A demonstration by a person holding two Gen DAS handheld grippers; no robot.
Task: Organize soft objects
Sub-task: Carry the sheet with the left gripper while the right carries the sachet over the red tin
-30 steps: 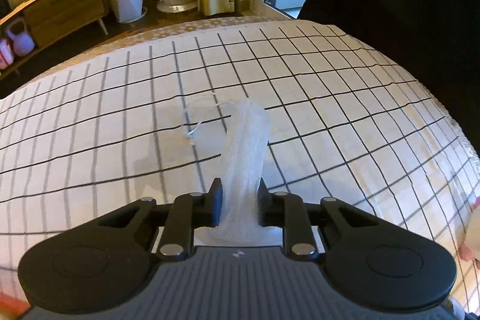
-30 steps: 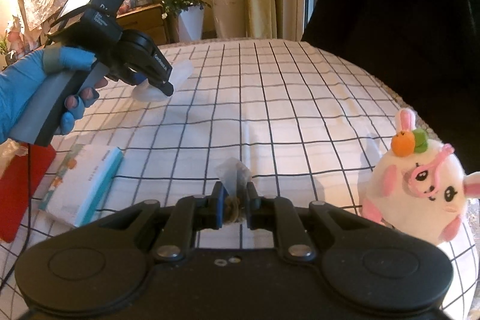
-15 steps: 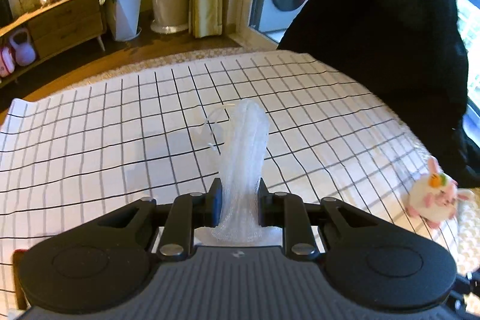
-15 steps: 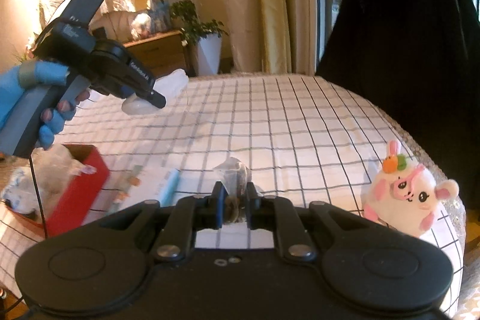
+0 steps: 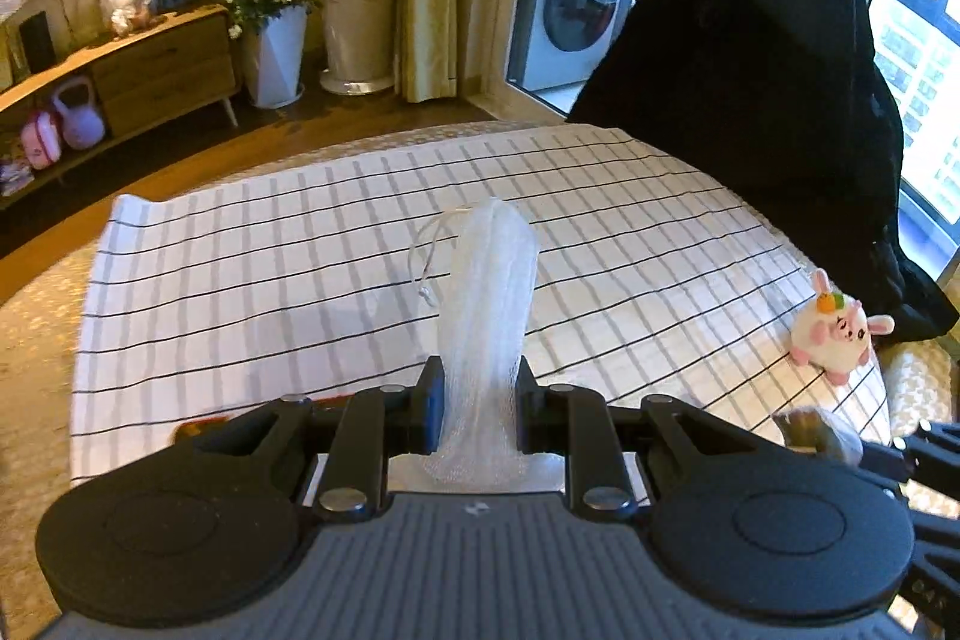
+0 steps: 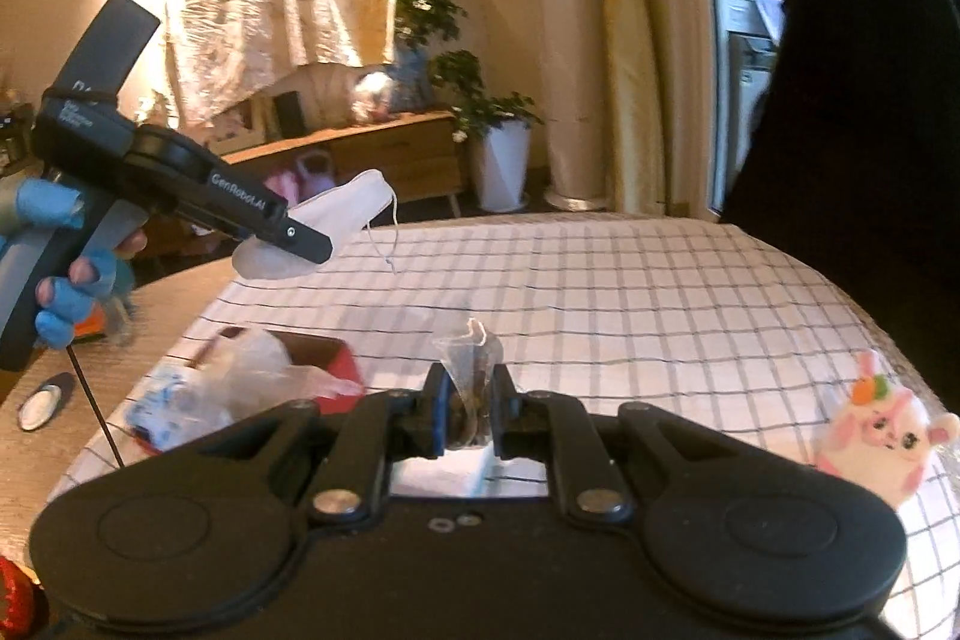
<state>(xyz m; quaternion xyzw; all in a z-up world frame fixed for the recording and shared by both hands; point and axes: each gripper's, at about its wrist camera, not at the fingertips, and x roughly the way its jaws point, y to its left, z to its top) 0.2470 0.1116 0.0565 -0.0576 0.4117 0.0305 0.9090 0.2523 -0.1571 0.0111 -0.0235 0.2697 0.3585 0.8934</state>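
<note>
Both grippers have risen higher, mesh pouch point(image 5: 486, 316) still clamped.

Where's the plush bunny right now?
The plush bunny sits on the checkered cloth near its right edge, in both views, right of the right gripper, untouched.

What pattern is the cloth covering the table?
The tablecloth is white with a thin dark grid of checks, clearest in the right wrist view.
</note>
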